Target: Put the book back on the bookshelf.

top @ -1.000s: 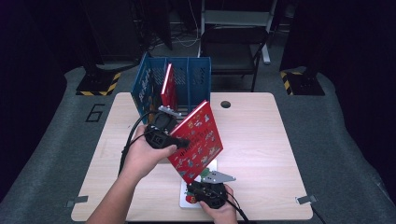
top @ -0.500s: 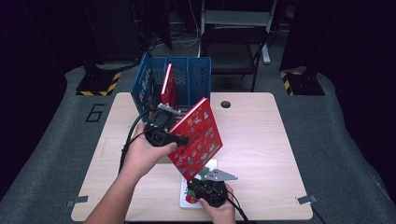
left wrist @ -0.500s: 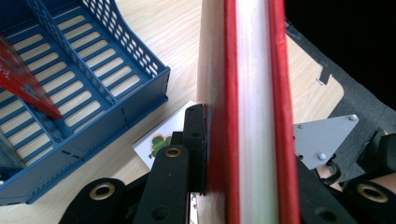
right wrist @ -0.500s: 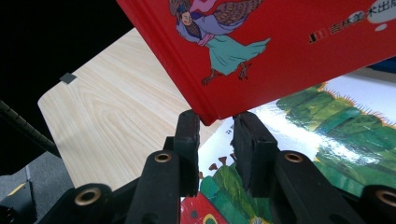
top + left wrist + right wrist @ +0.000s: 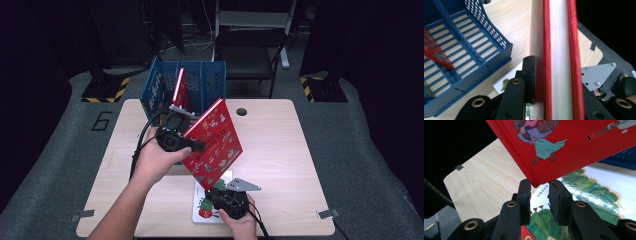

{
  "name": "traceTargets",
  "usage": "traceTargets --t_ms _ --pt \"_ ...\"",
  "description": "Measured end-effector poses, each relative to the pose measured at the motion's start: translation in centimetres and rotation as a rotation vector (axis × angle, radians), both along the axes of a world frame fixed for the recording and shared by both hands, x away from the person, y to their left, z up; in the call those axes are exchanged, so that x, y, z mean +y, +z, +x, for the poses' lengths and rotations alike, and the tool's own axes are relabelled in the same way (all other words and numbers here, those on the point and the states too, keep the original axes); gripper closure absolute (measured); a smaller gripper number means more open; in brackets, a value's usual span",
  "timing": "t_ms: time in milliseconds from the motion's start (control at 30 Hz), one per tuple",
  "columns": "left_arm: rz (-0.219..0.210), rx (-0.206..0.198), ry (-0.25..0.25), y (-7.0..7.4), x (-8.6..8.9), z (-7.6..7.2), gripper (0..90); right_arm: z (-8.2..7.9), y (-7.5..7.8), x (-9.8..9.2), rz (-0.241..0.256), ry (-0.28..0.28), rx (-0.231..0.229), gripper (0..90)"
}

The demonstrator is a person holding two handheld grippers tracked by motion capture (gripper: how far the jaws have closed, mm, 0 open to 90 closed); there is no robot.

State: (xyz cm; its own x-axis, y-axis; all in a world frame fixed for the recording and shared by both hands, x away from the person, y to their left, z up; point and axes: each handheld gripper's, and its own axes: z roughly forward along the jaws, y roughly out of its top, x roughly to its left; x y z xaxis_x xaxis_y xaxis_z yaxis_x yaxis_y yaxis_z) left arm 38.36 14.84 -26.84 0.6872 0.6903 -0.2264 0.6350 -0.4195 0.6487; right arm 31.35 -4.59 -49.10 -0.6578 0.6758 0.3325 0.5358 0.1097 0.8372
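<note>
A red picture book (image 5: pixel 214 142) is held tilted above the table, and my left gripper (image 5: pixel 197 146) is shut on its left edge. In the left gripper view the red book (image 5: pixel 556 62) stands edge-on between the jaws. My right gripper (image 5: pixel 212 192) sits low at the table's front, just under the book's bottom corner. In the right gripper view that corner (image 5: pixel 536 181) dips between the tips of my right gripper (image 5: pixel 540 187), whose jaws stand a little apart. A white picture book (image 5: pixel 201 212) lies flat under the right gripper.
A blue slotted file rack (image 5: pixel 210 82) stands at the back of the wooden table (image 5: pixel 280 130), with another red book (image 5: pixel 178 87) leaning in one of its slots. A folding chair (image 5: pixel 250 55) stands behind the table. A small dark hole (image 5: pixel 241 111) marks the tabletop.
The left gripper has lifted the red book slightly up and toward the rack. The right gripper has stayed near the book's bottom corner.
</note>
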Motion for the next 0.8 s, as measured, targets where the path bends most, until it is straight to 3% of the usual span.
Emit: traceTargets --t_ms 500,800 --pt "-0.016 -0.007 0.001 0.8 -0.1 0.4 77.9 0.3 0.7 -0.6 0.02 -0.009 -0.017 71.3" --pt "-0.001 -0.01 0.016 1.6 0.7 0.5 77.4 0.3 1.3 0.1 0.005 0.012 -0.041 71.4"
